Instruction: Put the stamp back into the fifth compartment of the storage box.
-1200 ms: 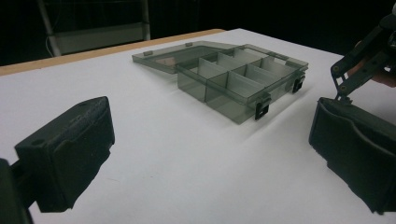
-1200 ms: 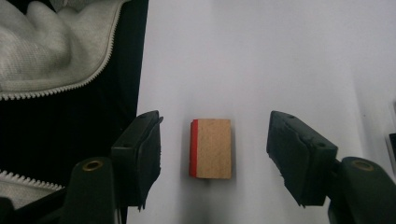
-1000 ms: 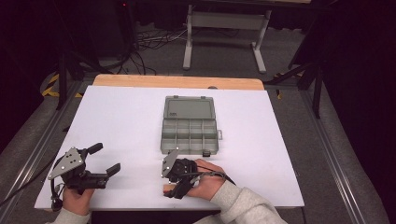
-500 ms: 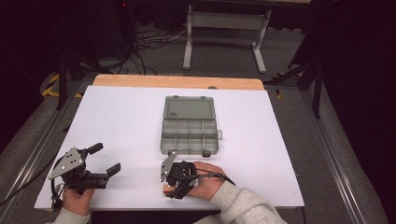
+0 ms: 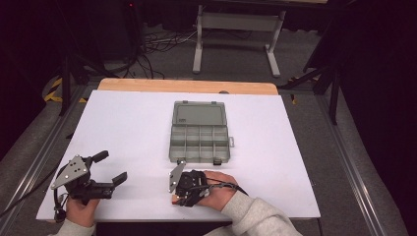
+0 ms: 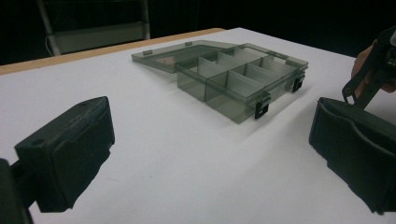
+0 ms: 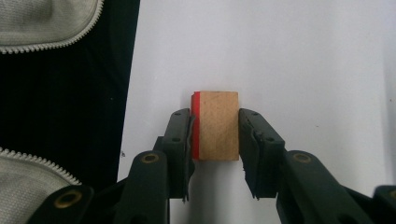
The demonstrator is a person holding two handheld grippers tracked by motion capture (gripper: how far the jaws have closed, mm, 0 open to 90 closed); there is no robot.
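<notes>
Right now my right gripper (image 7: 215,135) has just been closing on a small wooden block (image 7: 215,126) — pale tan with one red face — and both pads press its sides where it lies near the table's (image 5: 128,128) front edge. Beyond it, well apart, stands the open grey compartment box (image 5: 199,137). My left gripper (image 5: 98,172) rests spread — nothing between its jaws.

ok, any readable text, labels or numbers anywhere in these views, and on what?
None readable. The wooden block with its red edge, the grey compartment box and the white table sheet carry no visible print. Yellow-black hazard tape on the floor is a pattern, not text.
</notes>
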